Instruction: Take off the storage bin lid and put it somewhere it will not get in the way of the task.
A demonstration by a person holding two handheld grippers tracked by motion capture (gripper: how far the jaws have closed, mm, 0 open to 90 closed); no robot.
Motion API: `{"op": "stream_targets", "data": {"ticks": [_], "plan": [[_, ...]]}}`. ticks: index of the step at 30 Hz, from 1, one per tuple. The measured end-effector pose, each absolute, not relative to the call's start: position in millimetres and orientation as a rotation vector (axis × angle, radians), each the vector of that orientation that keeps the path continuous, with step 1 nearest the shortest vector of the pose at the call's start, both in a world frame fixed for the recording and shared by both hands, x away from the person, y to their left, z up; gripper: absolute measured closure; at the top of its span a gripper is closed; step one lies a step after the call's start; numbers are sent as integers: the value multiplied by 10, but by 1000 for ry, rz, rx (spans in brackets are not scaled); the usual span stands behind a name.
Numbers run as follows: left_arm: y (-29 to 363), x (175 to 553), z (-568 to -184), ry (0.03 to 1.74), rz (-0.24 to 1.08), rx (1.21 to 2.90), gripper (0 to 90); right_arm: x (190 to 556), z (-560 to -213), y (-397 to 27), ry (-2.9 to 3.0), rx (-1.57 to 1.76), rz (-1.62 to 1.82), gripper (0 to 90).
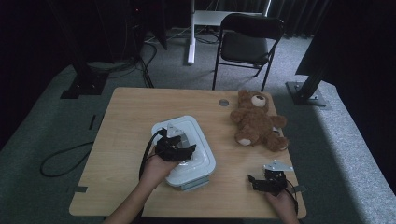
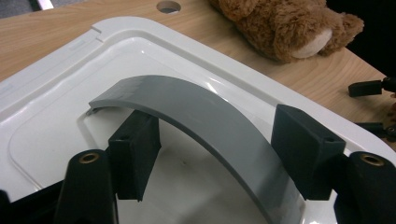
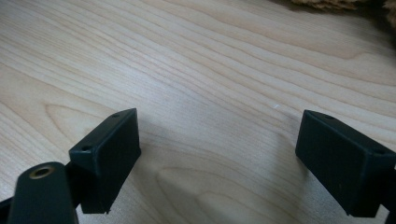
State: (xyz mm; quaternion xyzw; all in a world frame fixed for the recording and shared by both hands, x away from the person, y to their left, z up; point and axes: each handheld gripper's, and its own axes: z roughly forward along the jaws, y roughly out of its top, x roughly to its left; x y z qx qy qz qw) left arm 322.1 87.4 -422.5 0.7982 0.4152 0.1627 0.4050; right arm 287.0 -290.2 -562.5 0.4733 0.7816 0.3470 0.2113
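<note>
Left gripper (image 2: 215,154) spread wide over white container lid (image 2: 56,93), jaws straddling raised grey handle (image 2: 205,116), not closed on it. Container (image 1: 184,150) near centre of wooden table (image 1: 126,116). Right gripper (image 3: 219,163) likewise spread, empty, low over bare tabletop at near right corner. Brown teddy bear (image 1: 258,121) lying at far right, apart from both.

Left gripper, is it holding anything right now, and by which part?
Nothing held yet: the left gripper is open, its jaws either side of the grey arched handle on the white plastic container lid.
</note>
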Motion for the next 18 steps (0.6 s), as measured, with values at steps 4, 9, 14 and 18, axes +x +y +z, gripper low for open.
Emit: {"op": "stream_targets", "data": {"ticks": [4, 9, 14, 18], "plan": [[858, 3214, -4226, 1038, 394, 2012, 430, 2869, -5625, -2902, 2172, 1315, 965, 131], [904, 3222, -4225, 1021, 323, 1974, 493, 2869, -5625, -2902, 2172, 1315, 964, 131], [926, 3192, -4188, 980, 283, 1947, 565, 2869, -5625, -2902, 2172, 1316, 965, 131], [931, 3135, -4132, 938, 265, 1935, 620, 2869, -5625, -2902, 2171, 1316, 965, 131]]}}
